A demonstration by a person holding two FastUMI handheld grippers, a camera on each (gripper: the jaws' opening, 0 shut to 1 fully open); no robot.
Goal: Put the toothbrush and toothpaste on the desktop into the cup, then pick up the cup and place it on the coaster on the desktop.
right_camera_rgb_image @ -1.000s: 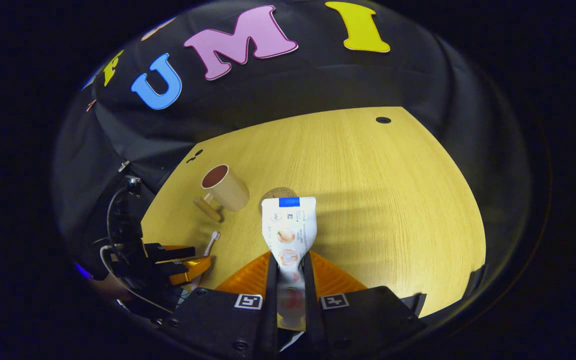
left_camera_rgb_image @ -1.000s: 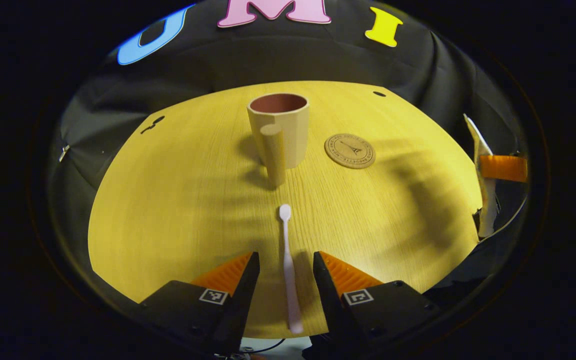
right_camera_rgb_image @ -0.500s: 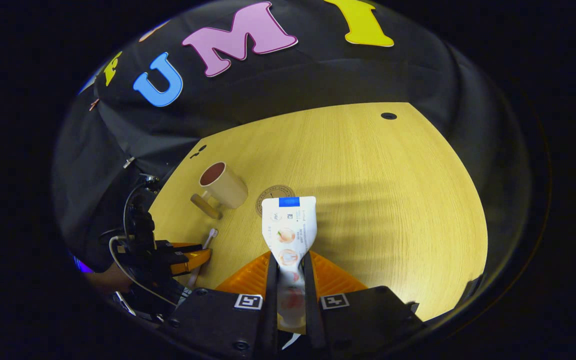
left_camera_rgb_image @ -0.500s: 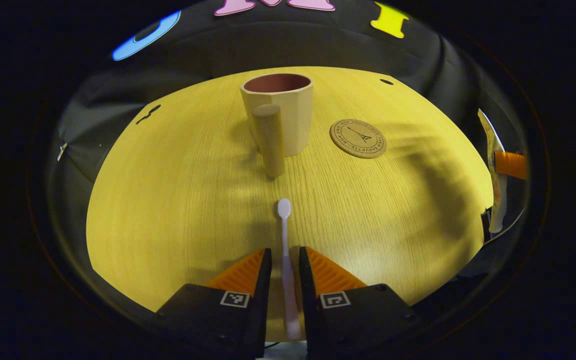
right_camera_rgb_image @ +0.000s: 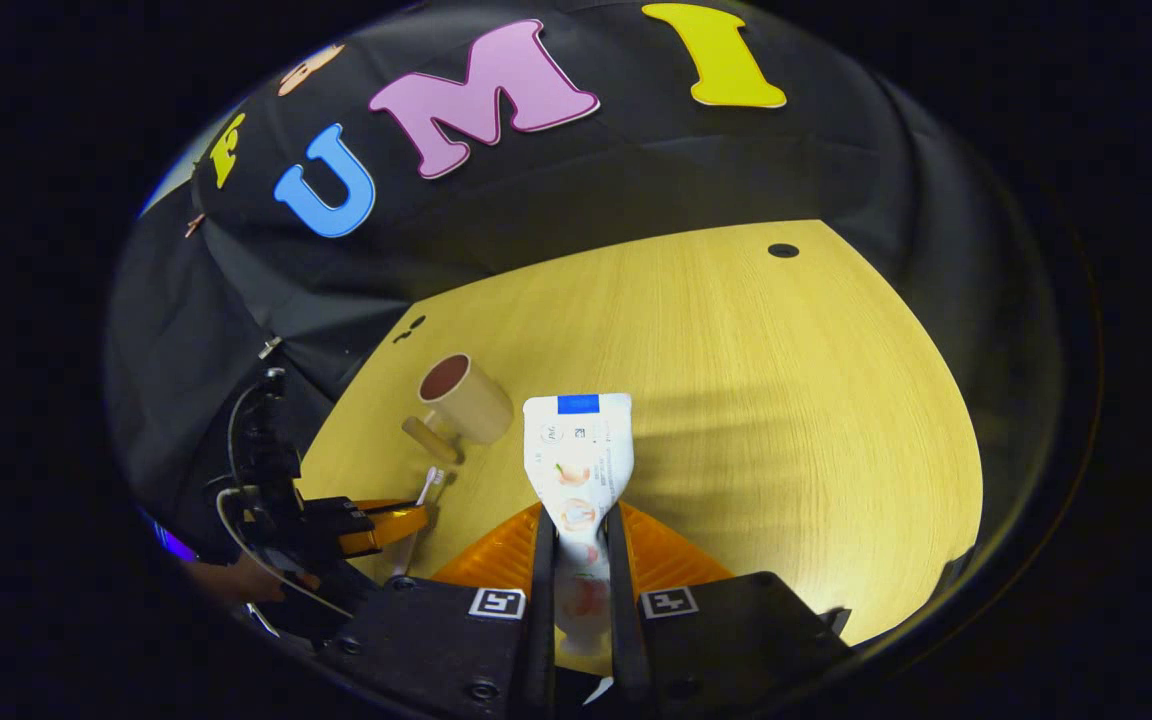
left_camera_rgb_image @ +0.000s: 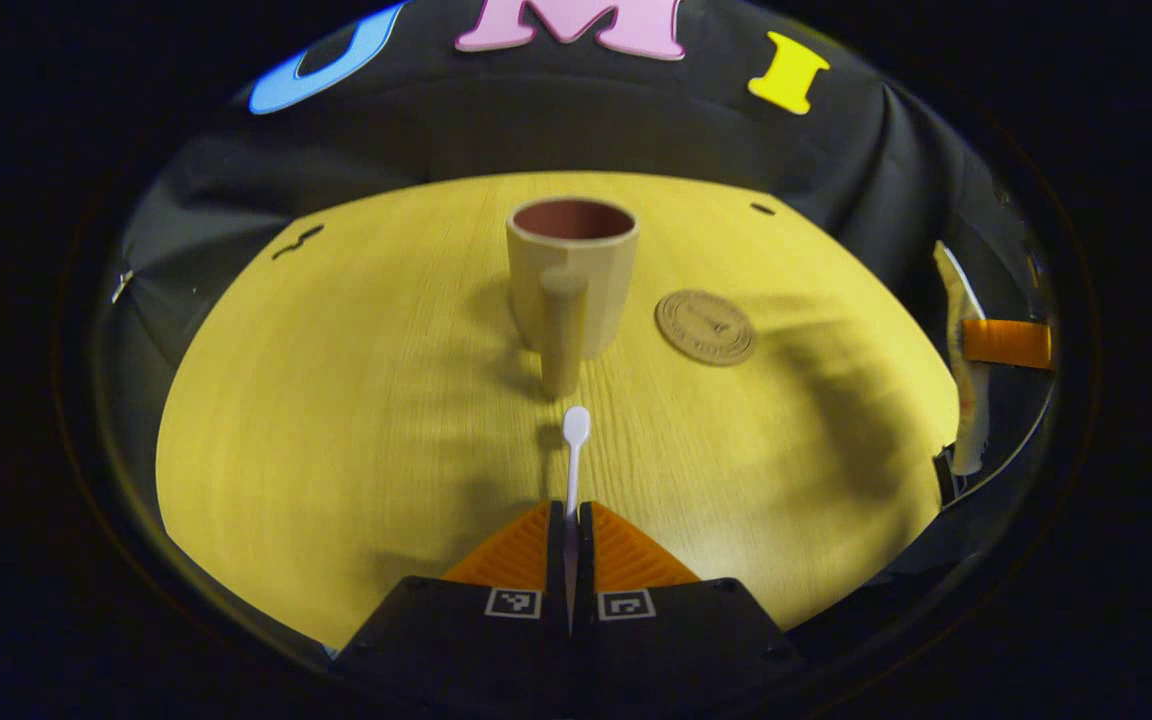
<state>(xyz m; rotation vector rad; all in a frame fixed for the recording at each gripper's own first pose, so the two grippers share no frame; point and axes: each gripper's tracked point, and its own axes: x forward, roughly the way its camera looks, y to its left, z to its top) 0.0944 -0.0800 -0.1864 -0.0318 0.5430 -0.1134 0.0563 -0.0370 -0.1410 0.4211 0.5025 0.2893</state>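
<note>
The toothbrush (left_camera_rgb_image: 574, 450) handle vanishes between the left tongs (left_camera_rgb_image: 570, 520), only its head and neck showing. The toothpaste (right_camera_rgb_image: 577, 455) tube's lower end is buried between the right tongs (right_camera_rgb_image: 577, 530); its print is too small to read. The coaster (left_camera_rgb_image: 705, 326) design is blurred.

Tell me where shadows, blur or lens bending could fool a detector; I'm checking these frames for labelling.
Left gripper view: fisheye bows the table edge; a broad soft shadow darkens the wood right of the coaster; the cup looks slightly soft. Right gripper view: banded shadows cross the table right of the toothpaste, which is sharp; the far left gripper sits dim at the edge.
</note>
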